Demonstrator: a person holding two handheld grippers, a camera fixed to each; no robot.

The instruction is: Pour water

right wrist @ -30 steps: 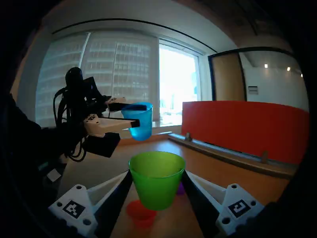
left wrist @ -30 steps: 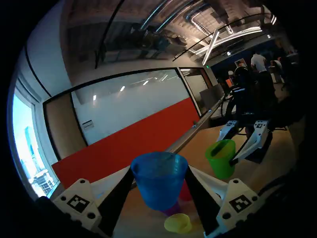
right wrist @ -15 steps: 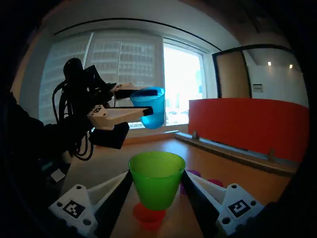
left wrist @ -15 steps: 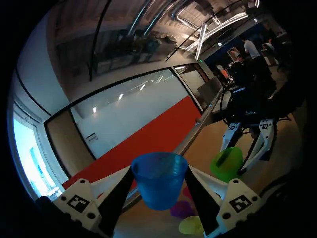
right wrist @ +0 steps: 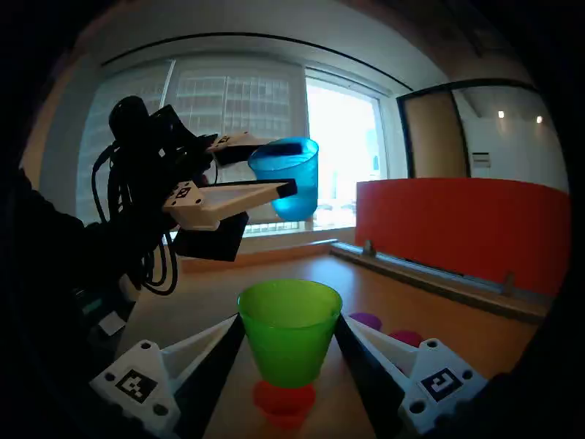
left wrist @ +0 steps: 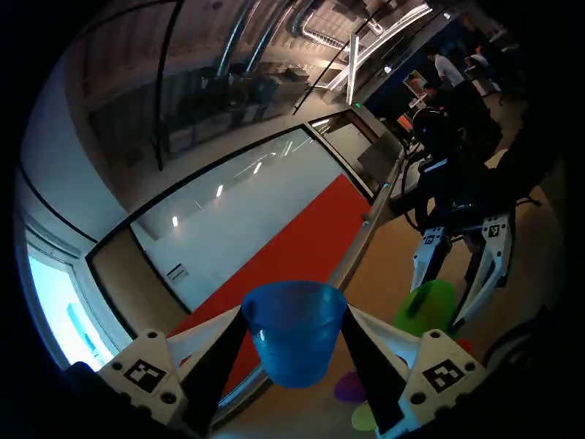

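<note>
**Left gripper view.** Near and centre, pinched from both sides by the fingers of the left gripper point(left wrist: 293, 322): a translucent blue plastic cup point(left wrist: 294, 350), mouth up. No water level to be made out through its wall, so cannot tell what is inside. Farther off to the right, above the light wooden table point(left wrist: 380, 271): the right gripper point(left wrist: 441, 301), fingers clamped on a translucent green plastic cup point(left wrist: 424, 316). Near right, standing on the table below: a small purple cup point(left wrist: 351, 386) and a small yellow cup point(left wrist: 363, 418), contents hidden from here.

**Right gripper view.** Near and centre, the translucent green plastic cup point(right wrist: 290, 350), upright, squeezed between both fingers of the right gripper point(right wrist: 289, 322). Looks empty as far as the open mouth shows; no water surface visible. Higher and farther, to the left: the left gripper point(right wrist: 287, 170) holding the translucent blue plastic cup point(right wrist: 296, 186), leaning only slightly, well apart from the green rim. Directly beneath the green cup, on the table: a small orange-red cup point(right wrist: 284, 399). Farther right, a purple one and a small magenta cup point(right wrist: 406, 338).

**Progress, as a judgement.** Both cups picked up and held off the table, the blue one higher and so likely the pourer. No stream anywhere, so pouring not yet begun. Left to do: bring the blue lip over the green mouth, tip, then set both down.
</note>
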